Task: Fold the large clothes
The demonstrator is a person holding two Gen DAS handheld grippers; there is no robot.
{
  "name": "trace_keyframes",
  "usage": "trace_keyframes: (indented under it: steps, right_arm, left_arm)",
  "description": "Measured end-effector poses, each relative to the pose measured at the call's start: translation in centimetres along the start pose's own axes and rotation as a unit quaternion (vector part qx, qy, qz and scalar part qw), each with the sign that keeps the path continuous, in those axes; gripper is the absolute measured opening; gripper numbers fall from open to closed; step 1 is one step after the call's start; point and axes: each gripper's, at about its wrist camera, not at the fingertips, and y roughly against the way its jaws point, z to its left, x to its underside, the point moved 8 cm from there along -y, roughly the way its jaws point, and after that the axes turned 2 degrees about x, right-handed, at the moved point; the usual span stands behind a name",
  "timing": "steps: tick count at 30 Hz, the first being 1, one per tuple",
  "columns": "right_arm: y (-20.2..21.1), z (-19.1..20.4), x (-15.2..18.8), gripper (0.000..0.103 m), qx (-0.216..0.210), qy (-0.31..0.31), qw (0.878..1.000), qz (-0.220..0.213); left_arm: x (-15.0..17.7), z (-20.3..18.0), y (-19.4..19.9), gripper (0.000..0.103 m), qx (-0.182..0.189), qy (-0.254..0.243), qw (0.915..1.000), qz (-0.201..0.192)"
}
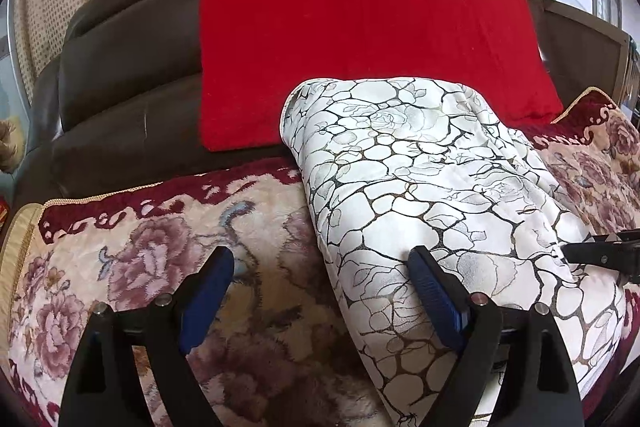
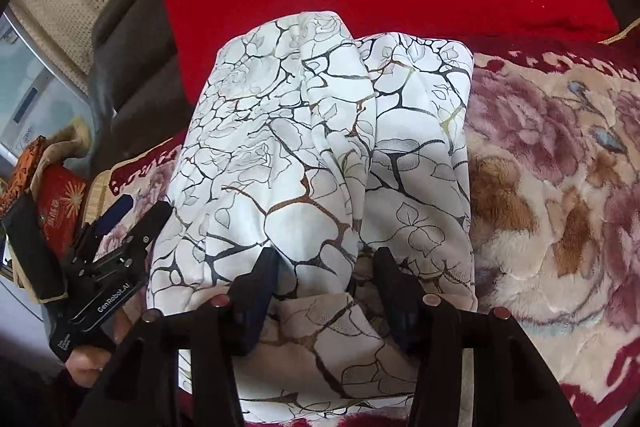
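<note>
Counts: two tools; one white garment; one red cushion; one floral blanket; one dark sofa.
Left tool (image 1: 320, 269): fingers spread wide, gripping nothing; left blue pad (image 1: 208, 297) above the floral blanket, right pad against the garment's left edge.
Right tool (image 2: 326, 269): fingers parted, a fold of the white cloth bunched between them; cannot tell whether the pads actually press it.
White garment (image 1: 432, 195): white cloth with a black crackle and rose print, folded into a long thick bundle; lies on the floral blanket, far end touching the red cushion.
Garment relative to tools: right half of the left wrist view, extending ahead of the left tool's right finger; directly ahead of and under the right tool in the right wrist view.
Floral blanket (image 1: 140, 267): cream plush with mauve roses and a maroon border, covering the sofa seat.
Red cushion (image 1: 360, 39): leans on the dark sofa (image 1: 128, 75) backrest.
Writing: "GenRobot.AI" in white on the left tool's body in the right wrist view; a smaller label below it too small to read.
</note>
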Motion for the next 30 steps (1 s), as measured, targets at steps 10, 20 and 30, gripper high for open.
trace_keyframes:
  steps: [10, 20, 30]
  right_arm:
    - [3.7, -0.3, -3.3, 0.059, -0.047, -0.037, 0.997, -0.048]
    - [-1.5, -0.9, -5.1, 0.057, -0.013, -0.057, 0.998, -0.005]
    - [0.1, -2.4, -5.6, 0.057, -0.055, -0.074, 0.995, -0.039]
  left_arm:
    - [-0.6, 0.0, -0.6, 0.089, -0.001, 0.008, 1.0000, 0.004]
    - [-0.9, -0.2, -1.3, 0.092, -0.001, 0.013, 0.9999, 0.005]
    - [-1.3, 0.9, -1.4, 0.092, 0.010, 0.035, 0.9992, 0.013]
